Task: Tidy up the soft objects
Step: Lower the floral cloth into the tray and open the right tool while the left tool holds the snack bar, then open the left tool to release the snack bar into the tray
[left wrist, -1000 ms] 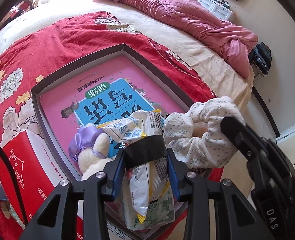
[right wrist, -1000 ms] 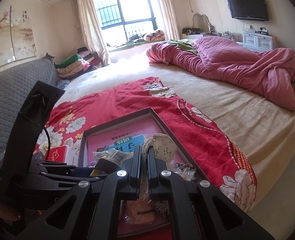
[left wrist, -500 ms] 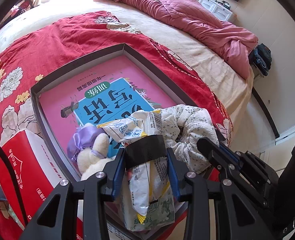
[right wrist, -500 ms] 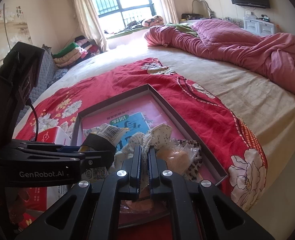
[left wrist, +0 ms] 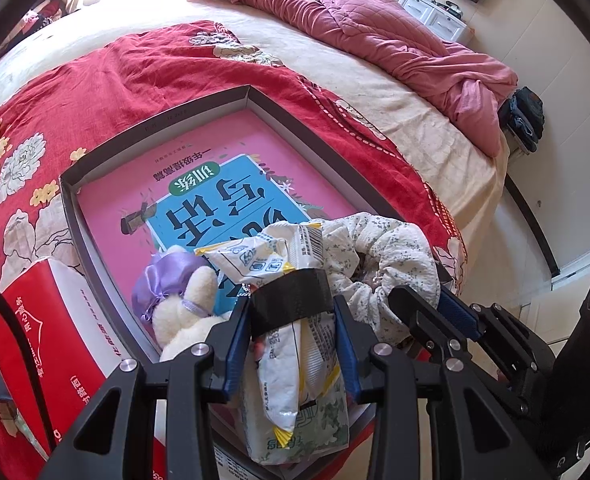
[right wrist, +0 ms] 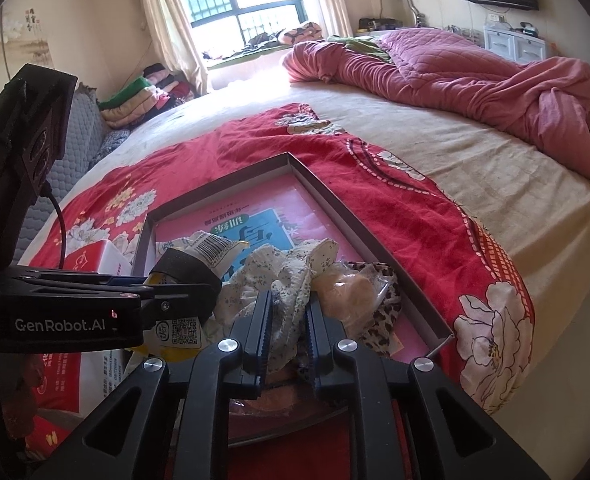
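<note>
A grey shallow box (left wrist: 71,208) lined with a pink and blue book cover lies on the red floral cloth. My left gripper (left wrist: 291,316) is shut on a white snack packet (left wrist: 291,360) wrapped with black tape, held over the box's near end. A cream plush toy with a purple bow (left wrist: 183,308) lies in the box to its left. My right gripper (right wrist: 289,312) has its jaws slightly parted around a floral white scrunchie (right wrist: 295,276), which rests in the box (right wrist: 375,236); it also shows in the left wrist view (left wrist: 395,248). A bagged bun (right wrist: 351,288) lies right of it.
A red and white tissue pack (left wrist: 43,320) lies left of the box. A leopard-print cloth (right wrist: 383,320) sits under the bun. A crumpled pink quilt (right wrist: 475,76) covers the far bed. The bed edge (left wrist: 507,184) drops off to the right.
My right gripper lowered the floral scrunchie into the box beside the snack packet and its jaws have parted slightly. My left gripper has held still.
</note>
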{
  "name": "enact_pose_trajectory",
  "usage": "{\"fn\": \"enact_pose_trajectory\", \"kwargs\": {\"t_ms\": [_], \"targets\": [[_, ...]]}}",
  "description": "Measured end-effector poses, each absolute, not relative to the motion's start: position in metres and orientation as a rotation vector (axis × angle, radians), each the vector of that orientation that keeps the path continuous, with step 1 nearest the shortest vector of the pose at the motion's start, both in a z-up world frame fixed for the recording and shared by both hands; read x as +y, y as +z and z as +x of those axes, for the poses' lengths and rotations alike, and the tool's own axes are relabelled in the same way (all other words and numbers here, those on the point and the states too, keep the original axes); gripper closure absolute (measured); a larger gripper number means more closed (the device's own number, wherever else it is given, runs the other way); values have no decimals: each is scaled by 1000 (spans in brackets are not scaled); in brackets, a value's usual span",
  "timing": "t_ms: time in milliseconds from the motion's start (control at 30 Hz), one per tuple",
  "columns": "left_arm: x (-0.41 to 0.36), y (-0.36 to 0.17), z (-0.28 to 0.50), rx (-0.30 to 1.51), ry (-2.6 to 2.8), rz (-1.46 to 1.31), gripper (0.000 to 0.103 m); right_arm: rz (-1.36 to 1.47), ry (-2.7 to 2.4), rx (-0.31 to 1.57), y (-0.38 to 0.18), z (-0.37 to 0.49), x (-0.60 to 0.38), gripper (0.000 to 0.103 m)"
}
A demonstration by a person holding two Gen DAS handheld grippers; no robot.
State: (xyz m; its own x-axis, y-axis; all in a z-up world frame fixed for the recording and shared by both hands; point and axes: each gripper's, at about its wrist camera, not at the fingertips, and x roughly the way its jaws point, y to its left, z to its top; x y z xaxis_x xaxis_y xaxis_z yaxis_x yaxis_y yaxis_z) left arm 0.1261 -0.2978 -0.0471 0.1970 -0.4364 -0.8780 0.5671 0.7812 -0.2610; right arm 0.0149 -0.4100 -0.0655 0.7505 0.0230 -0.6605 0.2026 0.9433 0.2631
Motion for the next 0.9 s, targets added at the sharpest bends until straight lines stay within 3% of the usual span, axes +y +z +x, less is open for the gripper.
{"fn": "enact_pose_trajectory", "kwargs": {"t_ms": [100, 300, 500, 767, 900], "targets": [[-298, -48, 126, 1179, -703, 128, 63, 318, -112, 715, -64, 12, -410, 75], [-298, -48, 127, 1185, -698, 123, 62, 305, -138, 707, -61, 7, -415, 70], [-298, -48, 126, 1184, -694, 120, 62, 298, -187, 702, -57, 3, -418, 45], [-298, -45, 124, 1180, -684, 135, 62, 318, -211, 694, -54, -3, -427, 45], [-297, -43, 122, 1177, -686, 134, 57, 316, -218, 684, -50, -6, -428, 43]]}}
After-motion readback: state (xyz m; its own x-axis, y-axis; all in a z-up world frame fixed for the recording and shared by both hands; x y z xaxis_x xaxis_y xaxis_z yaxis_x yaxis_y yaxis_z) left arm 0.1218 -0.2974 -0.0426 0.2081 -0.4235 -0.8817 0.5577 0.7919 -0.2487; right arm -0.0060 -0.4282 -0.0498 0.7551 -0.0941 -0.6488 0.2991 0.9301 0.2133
